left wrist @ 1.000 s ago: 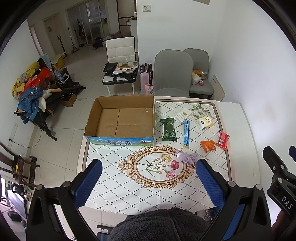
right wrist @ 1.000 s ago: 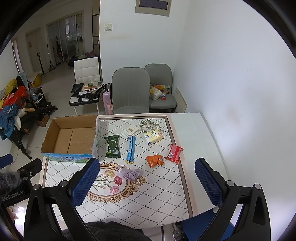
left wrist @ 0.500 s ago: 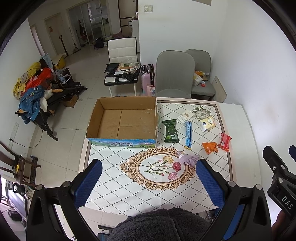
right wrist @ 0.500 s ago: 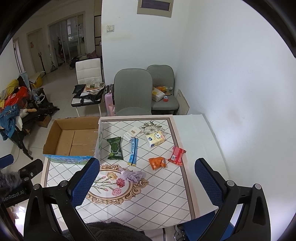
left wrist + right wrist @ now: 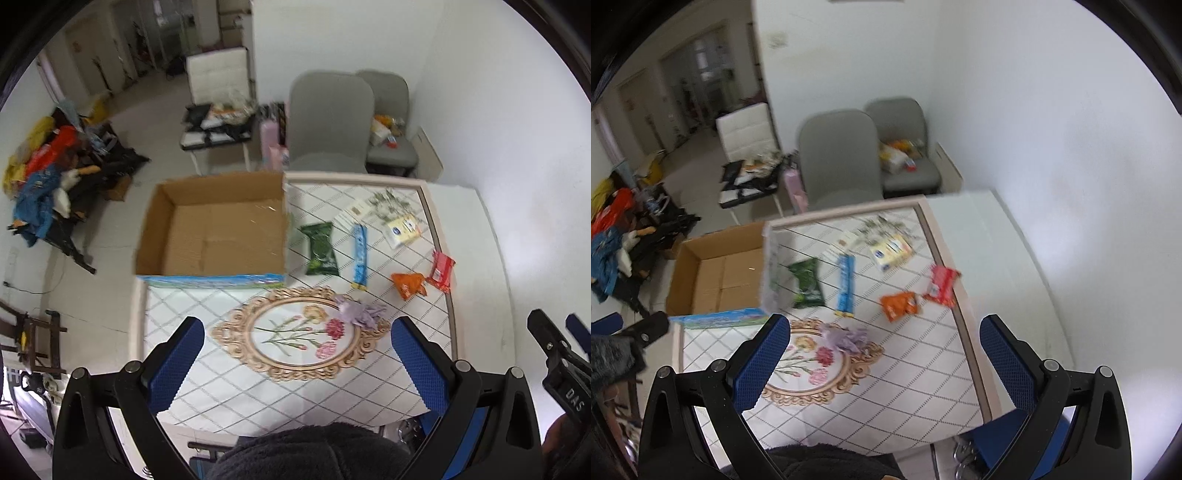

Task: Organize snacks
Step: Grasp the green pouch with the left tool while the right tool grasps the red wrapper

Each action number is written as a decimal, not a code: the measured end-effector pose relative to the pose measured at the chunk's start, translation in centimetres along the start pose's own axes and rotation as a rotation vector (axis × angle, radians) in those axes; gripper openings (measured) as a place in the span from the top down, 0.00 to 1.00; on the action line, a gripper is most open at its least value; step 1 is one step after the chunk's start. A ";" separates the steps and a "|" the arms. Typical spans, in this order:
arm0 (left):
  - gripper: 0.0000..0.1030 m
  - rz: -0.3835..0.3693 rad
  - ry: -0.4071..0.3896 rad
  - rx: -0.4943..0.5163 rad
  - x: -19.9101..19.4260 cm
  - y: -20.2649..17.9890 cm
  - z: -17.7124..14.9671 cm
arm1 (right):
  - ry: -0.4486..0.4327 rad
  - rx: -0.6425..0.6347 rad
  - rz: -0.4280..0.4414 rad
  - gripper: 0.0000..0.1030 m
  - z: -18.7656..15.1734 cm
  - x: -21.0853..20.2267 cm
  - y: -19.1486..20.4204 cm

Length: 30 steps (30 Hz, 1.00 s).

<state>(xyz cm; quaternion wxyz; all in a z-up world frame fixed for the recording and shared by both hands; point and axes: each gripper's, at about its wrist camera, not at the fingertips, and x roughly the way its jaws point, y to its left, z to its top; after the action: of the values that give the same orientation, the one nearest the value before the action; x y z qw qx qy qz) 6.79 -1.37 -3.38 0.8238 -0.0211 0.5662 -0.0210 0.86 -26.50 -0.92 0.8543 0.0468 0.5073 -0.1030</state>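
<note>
Both grippers hang wide open and empty above the snack table.

"DAS" shows on the right gripper (image 5: 565,373) in the left view only; packet print is unreadable. The left gripper (image 5: 295,365) faces the cardboard box (image 5: 218,236); beside it lie a green packet (image 5: 807,282), blue stick (image 5: 846,284), orange (image 5: 899,304) and red packets (image 5: 942,284), with two grey chairs (image 5: 332,122) behind.

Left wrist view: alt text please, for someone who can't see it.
The open left gripper hangs above a table covered by a patterned cloth, holding nothing. An empty cardboard box sits at the table's left; to its right lie a green packet, a blue stick packet, an orange packet and a red packet.
</note>
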 end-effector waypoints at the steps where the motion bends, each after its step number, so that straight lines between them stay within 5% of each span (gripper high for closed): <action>1: 0.00 -0.005 0.020 0.011 1.3 -0.6 0.5 | 0.031 0.020 -0.006 0.00 0.1 1.6 -1.0; 11: 0.04 0.013 0.271 0.070 18.7 -6.6 7.1 | 0.302 0.168 -0.016 0.00 1.1 20.8 -10.4; 19: 0.11 0.047 0.509 0.106 33.3 -9.9 10.2 | 0.476 0.243 -0.028 0.00 4.0 35.9 -13.7; 30: 0.11 0.169 0.701 0.082 44.1 -8.6 10.1 | 0.628 0.261 -0.025 0.00 4.6 47.4 -13.9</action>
<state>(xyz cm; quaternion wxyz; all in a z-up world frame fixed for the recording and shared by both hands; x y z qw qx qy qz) 31.89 -12.42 -40.39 0.5785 0.0673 0.8127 0.0188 23.76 -46.96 -39.93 0.6419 0.1789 0.7287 -0.1582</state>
